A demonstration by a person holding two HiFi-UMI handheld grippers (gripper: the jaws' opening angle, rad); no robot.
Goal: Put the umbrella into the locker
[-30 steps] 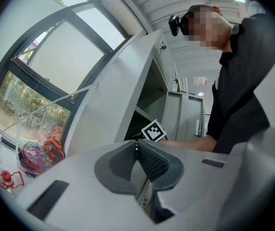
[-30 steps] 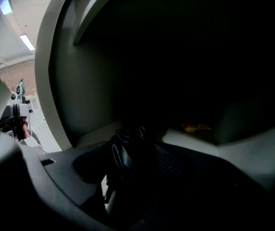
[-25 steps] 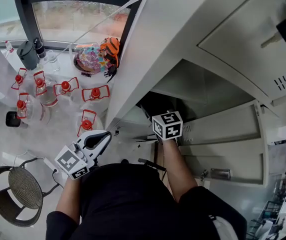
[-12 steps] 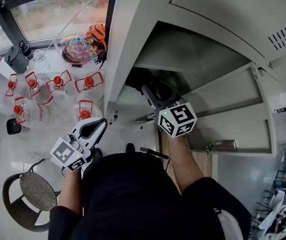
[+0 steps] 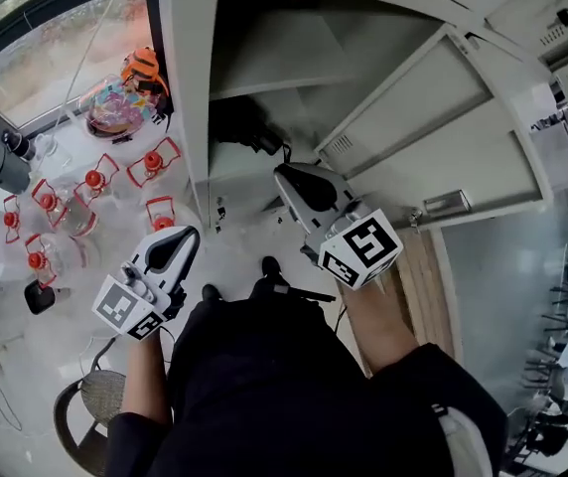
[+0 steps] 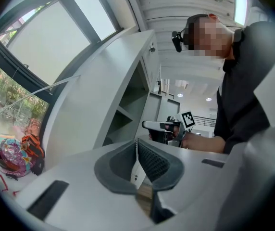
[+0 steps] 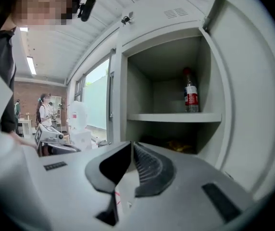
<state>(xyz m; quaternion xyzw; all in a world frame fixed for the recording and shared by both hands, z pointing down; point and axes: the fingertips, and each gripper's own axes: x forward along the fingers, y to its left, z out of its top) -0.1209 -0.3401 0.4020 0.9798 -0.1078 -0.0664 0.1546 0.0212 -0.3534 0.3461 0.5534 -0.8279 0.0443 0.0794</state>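
Observation:
The grey locker [image 5: 190, 117] stands open. A dark bundle, the umbrella [image 5: 236, 127], lies in its lower compartment under the shelf [image 7: 176, 117]. My right gripper [image 5: 284, 174] hangs just outside the opening, apart from the umbrella. Its jaws are closing, almost together, with nothing between them [image 7: 131, 146]. My left gripper [image 5: 187, 237] is held low at the left, away from the locker. Its jaws stand shut and empty [image 6: 136, 146]. In the left gripper view the right gripper [image 6: 159, 126] shows ahead.
A bottle with a red label [image 7: 191, 96] stands on the locker's upper shelf. The locker door [image 5: 433, 117] hangs open to the right. On the floor at the left are several red-capped water jugs [image 5: 150, 162], a colourful bag [image 5: 115, 107] and a wicker chair [image 5: 85, 415].
My right gripper has drawn back out of the locker and risen, and its jaws have gone from wide open to nearly together. The umbrella stays inside. The left gripper has barely shifted.

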